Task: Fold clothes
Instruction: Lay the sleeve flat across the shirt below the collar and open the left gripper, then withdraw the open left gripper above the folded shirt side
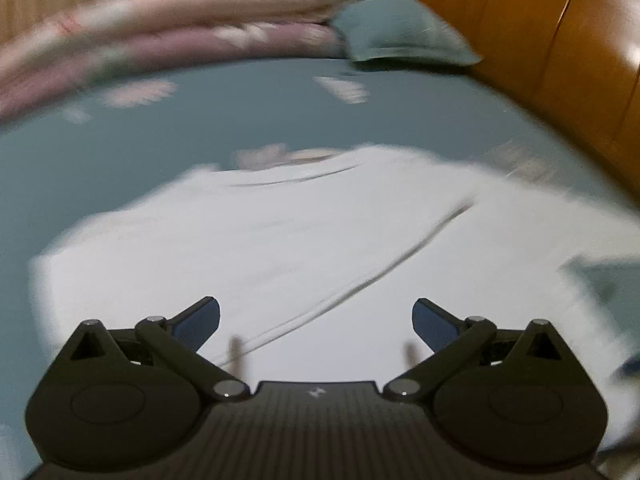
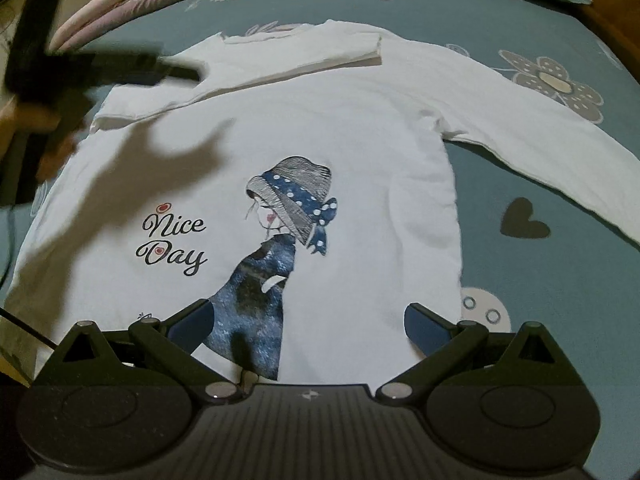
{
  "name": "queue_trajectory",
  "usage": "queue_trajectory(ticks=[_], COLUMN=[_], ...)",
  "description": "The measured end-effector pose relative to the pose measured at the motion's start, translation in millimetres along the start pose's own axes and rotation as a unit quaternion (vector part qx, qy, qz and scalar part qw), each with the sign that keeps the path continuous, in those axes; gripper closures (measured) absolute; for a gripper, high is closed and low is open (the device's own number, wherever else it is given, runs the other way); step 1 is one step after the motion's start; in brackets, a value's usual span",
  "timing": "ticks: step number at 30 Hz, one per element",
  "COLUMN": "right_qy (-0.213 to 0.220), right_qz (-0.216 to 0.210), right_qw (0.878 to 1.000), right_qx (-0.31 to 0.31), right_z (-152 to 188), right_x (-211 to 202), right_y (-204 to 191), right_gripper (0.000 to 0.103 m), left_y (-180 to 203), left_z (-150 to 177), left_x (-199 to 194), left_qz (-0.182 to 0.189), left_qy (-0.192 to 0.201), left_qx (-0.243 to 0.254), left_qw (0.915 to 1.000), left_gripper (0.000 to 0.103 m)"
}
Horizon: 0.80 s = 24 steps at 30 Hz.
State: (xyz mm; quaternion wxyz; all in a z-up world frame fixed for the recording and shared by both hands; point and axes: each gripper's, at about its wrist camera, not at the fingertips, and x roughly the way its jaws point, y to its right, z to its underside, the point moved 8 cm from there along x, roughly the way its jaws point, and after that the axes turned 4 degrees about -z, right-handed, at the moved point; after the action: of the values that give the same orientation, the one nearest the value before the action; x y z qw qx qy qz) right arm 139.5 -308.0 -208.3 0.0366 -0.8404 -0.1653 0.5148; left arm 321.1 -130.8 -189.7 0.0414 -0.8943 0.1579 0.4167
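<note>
Teal bedsheet [image 2: 560, 264] w/ flower & heart prints, pink quilt [image 1: 168, 12] + pillow [image 1: 400, 36] at far edge, wooden headboard [image 1: 560, 40]. White long-sleeve shirt [image 2: 320, 128] lies flat, print "Nice Day" + hatted figure; one sleeve folded across chest, other spread out. Right gripper [image 2: 306, 322] wide open, empty, above hem. Left gripper [image 1: 316, 320] wide open, empty, over shirt; view blurred.

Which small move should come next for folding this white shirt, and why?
Probably the right gripper, jaws open and empty, should reach for the outstretched sleeve and fold it across the white shirt; the other sleeve already lies folded over the chest.
</note>
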Motion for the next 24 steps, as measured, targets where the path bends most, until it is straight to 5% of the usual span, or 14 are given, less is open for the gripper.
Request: queue_trajectory(ticks=[4, 9, 19, 24], right_qy=[-0.009, -0.017, -0.022, -0.028], right_qz=[-0.003, 0.001, 0.02, 0.028], right_qw=[1.0, 0.999, 0.999, 0.999], right_qx=[-0.018, -0.04, -0.039, -0.035], right_z=[-3.7, -7.6, -2.8, -0.8], right_x=[6.6, 12.2, 10.3, 13.2], right_y=[-7.9, -18.6, -29.2, -34.6], right_gripper=[0.0, 0.0, 0.0, 0.0], left_y=[-39.9, -88.5, -149.9, -181.1], left_z=[29.9, 65.9, 64.5, 88.3], left_x=[-13.8, -36.4, -45.6, -62.4], left_qz=[-0.108, -0.242, -0.329, -0.295], left_qy=[0.016, 0.037, 0.044, 0.045], left_qx=[0.032, 0.07, 0.018, -0.055], left_qw=[0.9935, 0.9671, 0.9431, 0.953], left_gripper=[0.001, 0.001, 0.001, 0.0])
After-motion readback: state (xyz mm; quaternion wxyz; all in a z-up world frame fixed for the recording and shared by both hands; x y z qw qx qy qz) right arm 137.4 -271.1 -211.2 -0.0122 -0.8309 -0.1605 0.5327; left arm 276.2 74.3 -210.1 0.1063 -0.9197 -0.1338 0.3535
